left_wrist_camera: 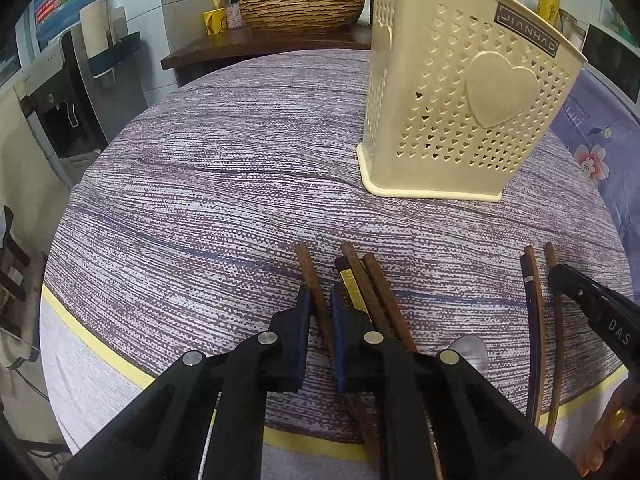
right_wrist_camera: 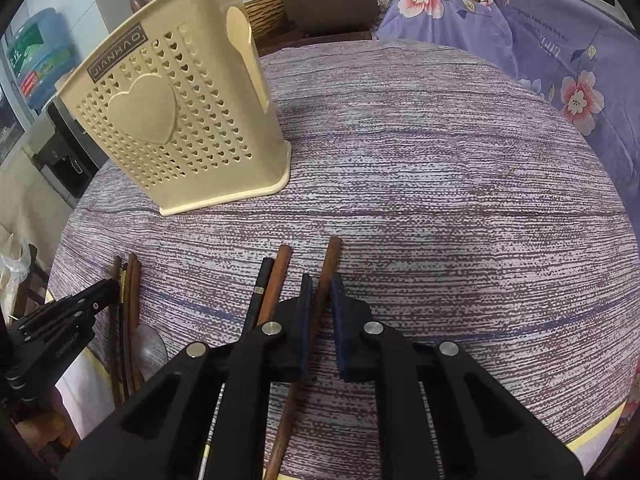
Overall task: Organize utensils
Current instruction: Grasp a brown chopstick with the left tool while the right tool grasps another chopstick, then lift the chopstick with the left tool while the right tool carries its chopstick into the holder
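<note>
Your left gripper (left_wrist_camera: 319,312) and right gripper (right_wrist_camera: 322,304) each straddle a brown wooden chopstick (left_wrist_camera: 316,288) (right_wrist_camera: 325,276) lengthwise, jaws open; the cream perforated plastic holder (left_wrist_camera: 460,92) stands ahead.

Evenly, softly lit, perhaps from overhead; faint shadows under the holder (left_wrist_camera: 460,120); sharp centrally; strongly bowed and dark-vignetted at fisheye edges; no glare.

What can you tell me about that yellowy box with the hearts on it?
The utensil holder is a cream plastic basket, tall, with a wider flat foot. Its walls are punched with rows of tiny heart-shaped holes, and a big raised heart sits on the front. A dark label near the rim reads JIANHAO, mirrored in these views. It stands upright on the striped purple tablecloth, beyond the chopsticks. Neither tool touches it. What is inside cannot be seen.
</note>
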